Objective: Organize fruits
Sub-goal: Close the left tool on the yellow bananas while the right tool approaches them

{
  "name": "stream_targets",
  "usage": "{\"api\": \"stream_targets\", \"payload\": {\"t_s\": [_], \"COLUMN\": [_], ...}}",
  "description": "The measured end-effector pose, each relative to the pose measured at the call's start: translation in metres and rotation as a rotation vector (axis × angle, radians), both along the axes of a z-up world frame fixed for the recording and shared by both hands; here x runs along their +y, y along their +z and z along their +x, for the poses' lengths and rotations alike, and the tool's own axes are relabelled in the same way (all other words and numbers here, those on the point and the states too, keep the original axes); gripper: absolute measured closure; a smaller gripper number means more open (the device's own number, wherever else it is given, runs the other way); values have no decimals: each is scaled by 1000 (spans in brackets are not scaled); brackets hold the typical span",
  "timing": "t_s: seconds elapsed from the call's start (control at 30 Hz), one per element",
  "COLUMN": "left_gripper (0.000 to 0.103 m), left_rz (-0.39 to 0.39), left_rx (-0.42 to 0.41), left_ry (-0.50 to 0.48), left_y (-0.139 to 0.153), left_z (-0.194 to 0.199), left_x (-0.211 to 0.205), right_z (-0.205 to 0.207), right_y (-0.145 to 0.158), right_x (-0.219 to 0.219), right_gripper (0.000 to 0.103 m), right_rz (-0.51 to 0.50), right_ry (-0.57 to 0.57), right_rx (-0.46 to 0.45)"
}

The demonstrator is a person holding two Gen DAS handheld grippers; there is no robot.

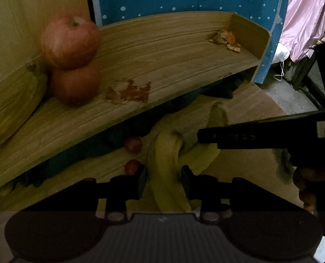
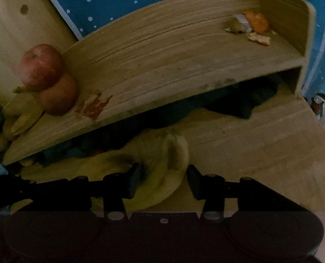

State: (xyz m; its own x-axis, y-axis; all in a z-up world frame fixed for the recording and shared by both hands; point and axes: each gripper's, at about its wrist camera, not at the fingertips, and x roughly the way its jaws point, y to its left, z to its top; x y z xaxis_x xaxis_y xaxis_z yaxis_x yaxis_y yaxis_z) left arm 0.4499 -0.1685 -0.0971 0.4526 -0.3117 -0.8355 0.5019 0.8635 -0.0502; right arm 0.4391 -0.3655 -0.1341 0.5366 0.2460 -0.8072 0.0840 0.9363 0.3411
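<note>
The bananas (image 1: 166,171), soft, light and easily bruised, lie on the near surface (image 2: 261,135) below the shelf (image 1: 162,61), the left gripper (image 1: 163,178) seemingly clamping one mid-length while the right gripper (image 2: 162,180) stands open around them, best held gently near the stem.

Counts by kind, both wrist views. Apples: two, stacked at the left of the shelf, an upper apple (image 1: 70,40) (image 2: 40,66) resting on a lower apple (image 1: 75,85) (image 2: 58,95). Small red fruits: two, in the lower centre of the left wrist view, one (image 1: 133,144) above the other (image 1: 131,167). Bananas: a bunch on the shelf (image 1: 15,107) at far left, number of fingers unclear, and a lower bunch (image 1: 169,168) (image 2: 162,171) showing at least three. Orange peel: one pile (image 1: 227,39) (image 2: 253,25), upper right. Grippers: two.
</note>
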Motion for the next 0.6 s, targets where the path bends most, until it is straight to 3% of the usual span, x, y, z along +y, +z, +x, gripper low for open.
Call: {"api": "stream_targets", "payload": {"t_s": [0.1,0.23,0.6], "left_gripper": [73,74,73], "left_rz": [-15,-37,6], "left_rx": [-7,20,14], "left_ry": [2,-19,-96], "left_y": [5,9,8], "left_z": [-7,-16,-24], "left_x": [3,0,-17], "right_z": [-12,-31,-59], "right_y": [2,3,-8], "right_x": [-2,-6,-21], "right_gripper": [56,56,50], "right_rz": [35,60,23], "right_ry": [-12,-22,-25], "right_rx": [-4,-8,13]}}
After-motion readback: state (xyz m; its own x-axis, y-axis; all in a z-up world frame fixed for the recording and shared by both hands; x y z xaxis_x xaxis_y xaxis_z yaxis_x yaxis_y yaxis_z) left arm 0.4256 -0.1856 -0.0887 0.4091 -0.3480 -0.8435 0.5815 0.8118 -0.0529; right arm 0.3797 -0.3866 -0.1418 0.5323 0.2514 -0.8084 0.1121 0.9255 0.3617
